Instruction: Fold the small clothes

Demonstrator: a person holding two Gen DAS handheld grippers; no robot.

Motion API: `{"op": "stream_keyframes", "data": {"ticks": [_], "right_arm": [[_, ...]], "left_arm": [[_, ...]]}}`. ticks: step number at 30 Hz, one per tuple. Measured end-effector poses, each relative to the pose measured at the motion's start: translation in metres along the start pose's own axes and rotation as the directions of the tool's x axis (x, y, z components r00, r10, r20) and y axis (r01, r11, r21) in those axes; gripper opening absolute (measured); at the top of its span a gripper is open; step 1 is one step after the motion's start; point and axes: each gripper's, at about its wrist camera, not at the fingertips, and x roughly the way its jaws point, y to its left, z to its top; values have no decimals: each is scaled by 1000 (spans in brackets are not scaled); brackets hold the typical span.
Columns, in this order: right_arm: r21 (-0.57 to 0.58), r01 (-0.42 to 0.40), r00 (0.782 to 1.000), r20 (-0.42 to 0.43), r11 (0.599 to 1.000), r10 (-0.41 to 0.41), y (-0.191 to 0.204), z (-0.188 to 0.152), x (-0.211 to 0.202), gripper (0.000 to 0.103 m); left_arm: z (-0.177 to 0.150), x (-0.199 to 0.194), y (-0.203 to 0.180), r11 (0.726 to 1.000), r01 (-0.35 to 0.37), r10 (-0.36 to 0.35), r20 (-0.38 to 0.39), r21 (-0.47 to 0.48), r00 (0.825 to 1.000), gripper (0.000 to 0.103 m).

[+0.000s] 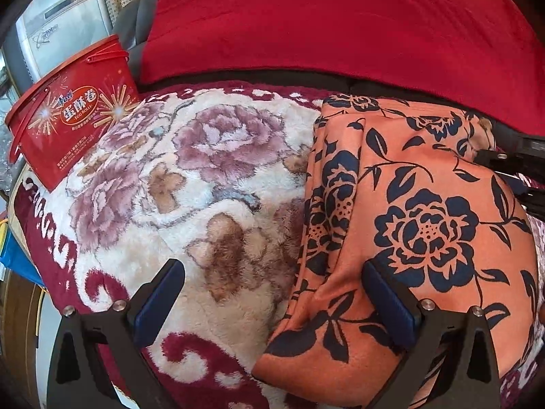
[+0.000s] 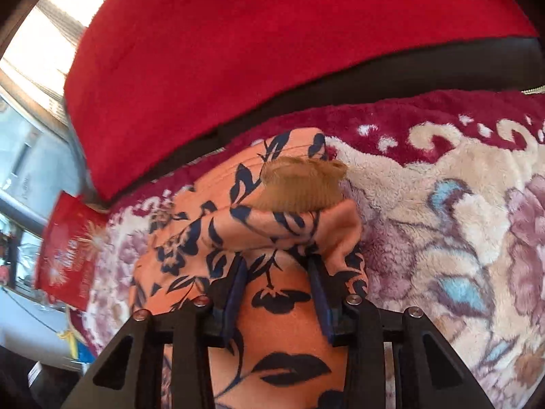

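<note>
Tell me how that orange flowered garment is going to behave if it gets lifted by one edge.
Probably floppy: the orange flowered garment bunches into soft folds where the right tongs pinch it. It looks thin and light, so it should drape and trail. The plush blanket beneath may drag on it slightly, so a fold could shift.

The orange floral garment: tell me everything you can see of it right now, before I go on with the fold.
The orange floral garment is soft, matte cloth printed with navy roses and leaves, with a ribbed tan cuff at one bunched end. It lies partly folded on the plush floral blanket, near its edge below the red cushion. The right gripper pinches a gathered fold just behind the cuff. The left gripper stands open over its near edge.
</note>
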Motion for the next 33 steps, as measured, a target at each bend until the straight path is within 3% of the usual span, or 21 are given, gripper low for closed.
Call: {"op": "stream_keyframes", "data": {"ticks": [6, 10, 15, 19, 23, 33], "right_arm": [[-91, -114, 988, 99, 989, 122, 9, -44, -74, 41], [-190, -41, 988, 141, 981, 69, 12, -92, -106, 41], [-193, 3, 995, 97, 981, 16, -11, -133, -93, 46], [-131, -66, 993, 85, 989, 78, -28, -137, -82, 53], [-83, -131, 990, 42, 988, 134, -40, -132, -76, 54], [-122, -116, 992, 33, 986, 121, -33, -129, -75, 54]], "left_arm": [[-2, -22, 0, 1000, 5, -5, 94, 1, 996, 103], [-8, -38, -9, 999, 11, -16, 163, 35, 986, 103], [-16, -30, -25, 994, -25, 10, 145, 102, 989, 103], [-19, -29, -30, 991, -46, 25, 161, 129, 987, 103], [-19, -28, -30, 991, -41, 21, 157, 125, 987, 103], [-20, -27, -34, 990, -50, 27, 167, 133, 986, 103]]}}
